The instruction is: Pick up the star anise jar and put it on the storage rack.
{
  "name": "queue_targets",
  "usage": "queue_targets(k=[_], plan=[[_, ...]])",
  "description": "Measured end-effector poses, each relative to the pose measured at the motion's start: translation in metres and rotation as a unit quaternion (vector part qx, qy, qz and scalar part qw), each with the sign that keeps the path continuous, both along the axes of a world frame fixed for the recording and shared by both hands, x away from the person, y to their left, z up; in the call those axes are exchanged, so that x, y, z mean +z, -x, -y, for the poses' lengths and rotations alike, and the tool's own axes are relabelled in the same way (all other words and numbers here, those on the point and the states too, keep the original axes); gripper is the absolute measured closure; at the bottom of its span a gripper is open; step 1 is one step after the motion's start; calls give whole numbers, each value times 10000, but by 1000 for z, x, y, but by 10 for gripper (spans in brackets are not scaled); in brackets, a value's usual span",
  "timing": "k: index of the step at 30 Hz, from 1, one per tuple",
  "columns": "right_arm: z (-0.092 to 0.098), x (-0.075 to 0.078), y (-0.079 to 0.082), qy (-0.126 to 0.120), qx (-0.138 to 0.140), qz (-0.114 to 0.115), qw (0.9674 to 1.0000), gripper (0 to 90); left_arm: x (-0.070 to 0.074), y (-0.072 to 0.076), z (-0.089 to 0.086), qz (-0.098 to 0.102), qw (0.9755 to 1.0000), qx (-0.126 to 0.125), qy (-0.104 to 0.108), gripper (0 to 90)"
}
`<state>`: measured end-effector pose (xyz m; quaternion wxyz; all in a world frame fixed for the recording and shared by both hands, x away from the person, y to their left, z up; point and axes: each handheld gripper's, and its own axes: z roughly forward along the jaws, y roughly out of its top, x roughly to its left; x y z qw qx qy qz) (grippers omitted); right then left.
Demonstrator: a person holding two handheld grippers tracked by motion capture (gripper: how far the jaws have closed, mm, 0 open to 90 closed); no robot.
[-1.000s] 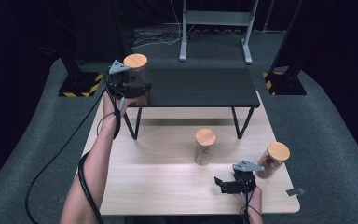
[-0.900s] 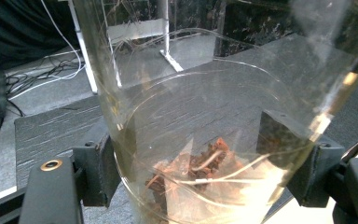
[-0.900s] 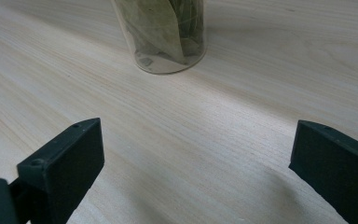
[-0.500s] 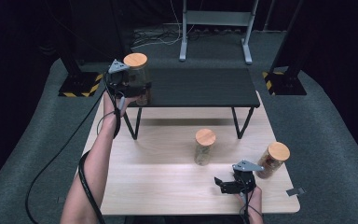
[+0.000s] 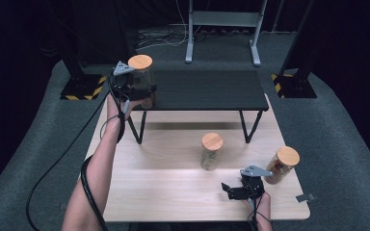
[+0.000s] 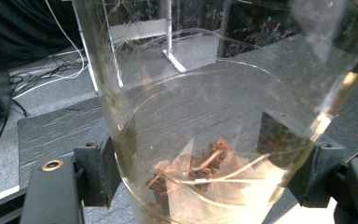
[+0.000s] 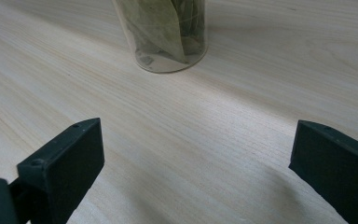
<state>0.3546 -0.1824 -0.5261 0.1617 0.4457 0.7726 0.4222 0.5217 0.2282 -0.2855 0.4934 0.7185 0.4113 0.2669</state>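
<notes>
Far left: left tool (image 5: pixel 137 92) clamped on a glass jar (image 5: pixel 141 79) with a wooden lid, jaws pressed on both sides of the lower wall, as confirmed in the left gripper view, where reddish-brown dried pieces (image 6: pixel 205 170) lie at the bottom of the jar. Jar positioned at the left end of the black shelf (image 5: pixel 207 89), apparently at or just above its surface; contact with the shelf not determinable. Risk, as a judgement: smooth glass gripped low, weight and lid above the jaws, hence possible tipping or slipping in the tool if tilted or moved sharply. Further risk: release too close to the left edge of the shelf, with a fall to the desk (image 5: pixel 164 178) below. Centre: second jar (image 5: pixel 211 151) upright on the desk, near the front legs of the shelf, holding green leaves (image 7: pixel 161 28); seen in the right gripper view beyond the jaws, well apart from them. Right: right tool (image 5: pixel 240 187) held wide, empty, low over the near part of the desk. Risk: a careless sweep toward the leaf jar or toward the third jar (image 5: pixel 282 165) just beside it on the right, knocking either over. Far right: small grey clip-like item (image 5: pixel 307 197) at the near right corner of the desk; nature not determinable. Count: jars, three, each with a wooden lid; tools, two; shelf, one; desk, one; small grey item, one.
</notes>
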Motion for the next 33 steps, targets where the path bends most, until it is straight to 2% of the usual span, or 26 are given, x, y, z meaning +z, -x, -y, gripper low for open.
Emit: queue_targets(k=[23, 26, 29, 33], plan=[[0, 0, 0, -8, -9, 12, 10000, 19, 3, 1, 0, -62, 9999, -42, -88, 235], [0, 0, 0, -11, -10, 16, 10000, 19, 6, 3, -1, -87, 9999, -73, -84, 192], [0, 0, 0, -5, -10, 14, 10000, 19, 12, 7, -1, -118, 9997, -117, -182, 123], [0, 0, 0, -5, -12, 23, 10000, 19, 17, 13, 1, -238, 9986, -99, -452, 16]])
